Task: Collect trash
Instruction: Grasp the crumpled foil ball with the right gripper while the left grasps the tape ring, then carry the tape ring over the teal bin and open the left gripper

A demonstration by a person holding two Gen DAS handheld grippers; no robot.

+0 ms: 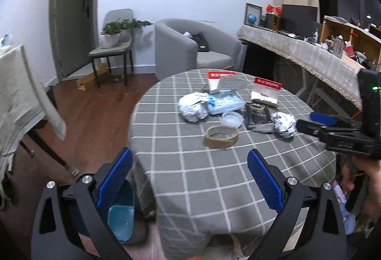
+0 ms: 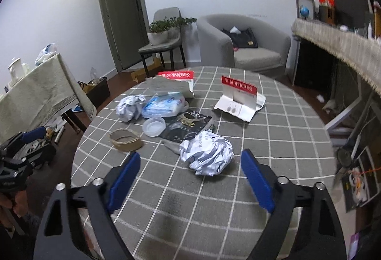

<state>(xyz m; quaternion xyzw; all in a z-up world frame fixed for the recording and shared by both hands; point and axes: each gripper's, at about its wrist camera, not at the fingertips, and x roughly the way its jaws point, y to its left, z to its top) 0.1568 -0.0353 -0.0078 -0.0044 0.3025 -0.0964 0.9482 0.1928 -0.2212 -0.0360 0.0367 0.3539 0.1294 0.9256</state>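
Right hand-held gripper agape | paper ball crumpled white (printed)

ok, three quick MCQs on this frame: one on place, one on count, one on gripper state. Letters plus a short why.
1. Which item lies nearest the right gripper?
A. tape roll
B. paper ball
C. clear lid

2. How many crumpled paper balls are on the table?
A. one
B. two
C. four

3. The right gripper's jaws are:
A. open, nothing between them
B. shut on the tape roll
C. shut on a red card

Answers:
1. B, the paper ball sits just ahead of the blue pads, while the tape roll and clear lid lie further off.
2. B, that ball plus another paper ball at the far left of the pile.
3. A, the pads stand wide apart over bare cloth.
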